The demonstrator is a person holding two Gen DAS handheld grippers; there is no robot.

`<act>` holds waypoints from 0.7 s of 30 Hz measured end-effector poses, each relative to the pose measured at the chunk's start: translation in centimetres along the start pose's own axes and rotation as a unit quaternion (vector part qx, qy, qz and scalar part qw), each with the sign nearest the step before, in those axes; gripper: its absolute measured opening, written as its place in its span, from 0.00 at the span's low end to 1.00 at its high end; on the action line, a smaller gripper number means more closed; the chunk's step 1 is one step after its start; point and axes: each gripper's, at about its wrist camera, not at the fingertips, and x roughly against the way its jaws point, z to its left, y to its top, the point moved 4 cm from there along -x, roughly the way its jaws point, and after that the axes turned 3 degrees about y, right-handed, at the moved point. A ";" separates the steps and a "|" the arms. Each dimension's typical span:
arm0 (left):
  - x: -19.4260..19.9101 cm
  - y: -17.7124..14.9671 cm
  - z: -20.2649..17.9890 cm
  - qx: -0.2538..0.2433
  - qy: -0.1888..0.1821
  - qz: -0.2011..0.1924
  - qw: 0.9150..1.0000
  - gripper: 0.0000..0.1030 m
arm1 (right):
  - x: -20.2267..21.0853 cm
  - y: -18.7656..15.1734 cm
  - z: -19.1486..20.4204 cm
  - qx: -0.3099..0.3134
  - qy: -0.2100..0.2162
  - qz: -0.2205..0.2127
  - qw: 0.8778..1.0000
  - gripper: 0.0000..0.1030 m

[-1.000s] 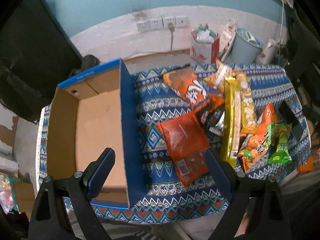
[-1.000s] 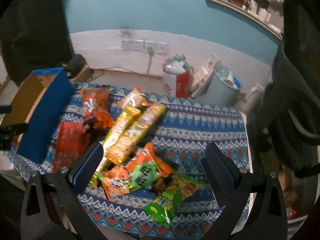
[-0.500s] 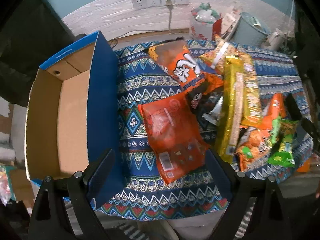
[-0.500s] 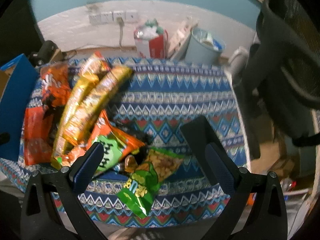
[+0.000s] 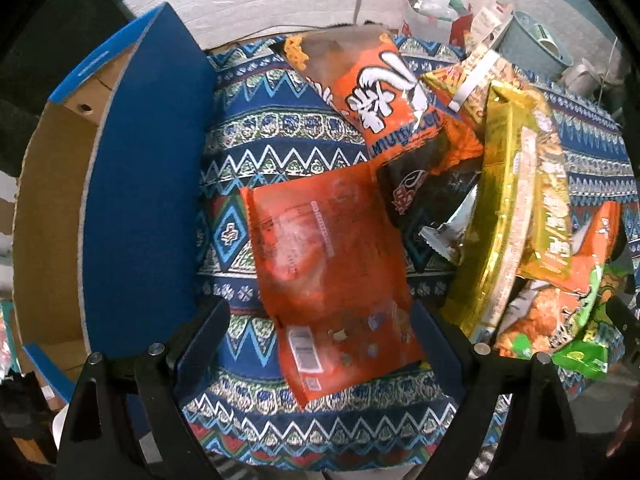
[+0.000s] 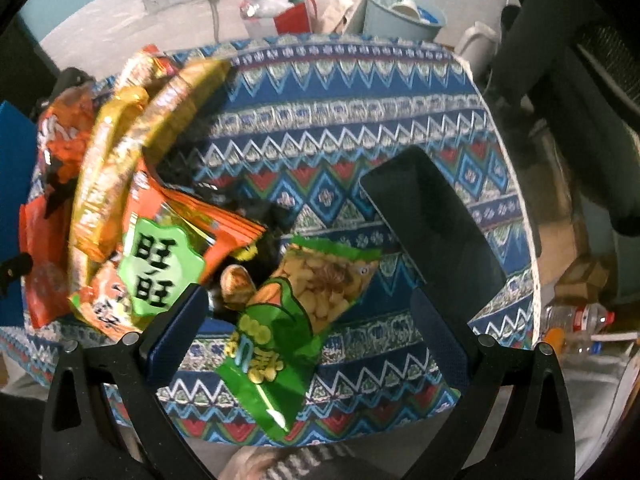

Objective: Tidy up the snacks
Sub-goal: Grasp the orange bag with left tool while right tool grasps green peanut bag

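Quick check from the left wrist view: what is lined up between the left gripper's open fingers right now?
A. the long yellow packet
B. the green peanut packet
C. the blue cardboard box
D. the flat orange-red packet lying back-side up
D. The flat orange-red packet, barcode side up, lies between the open fingers of the left gripper, with the blue cardboard box off to its left.

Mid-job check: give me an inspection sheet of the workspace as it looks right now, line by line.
Surface: table under patterned cloth.
Job's things: cardboard box holds no snacks; red packet, orange bag, yellow packs, green peanut bag lie on the cloth.
Clutter: black phone.
Grippers: left hand-held gripper open over red packet; right hand-held gripper open over green peanut bag.
Cables: cord plugged into wall sockets.
Surroundings: bin, water bottle.
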 end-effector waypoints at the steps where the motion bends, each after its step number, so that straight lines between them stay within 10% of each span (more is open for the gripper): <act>1: -0.5 0.1 0.0 0.001 0.000 0.005 1.000 0.90 | -0.4 -0.1 -0.1 -0.001 0.001 0.005 1.000 0.96; 5: -2.3 0.1 0.4 0.024 -0.020 0.032 0.999 0.90 | -1.7 -0.3 -0.3 -0.002 0.011 0.019 1.000 0.96; 21: -4.7 3.2 -1.3 0.019 -0.036 0.027 0.999 0.90 | -3.6 0.2 0.9 0.074 -0.017 0.021 0.997 0.35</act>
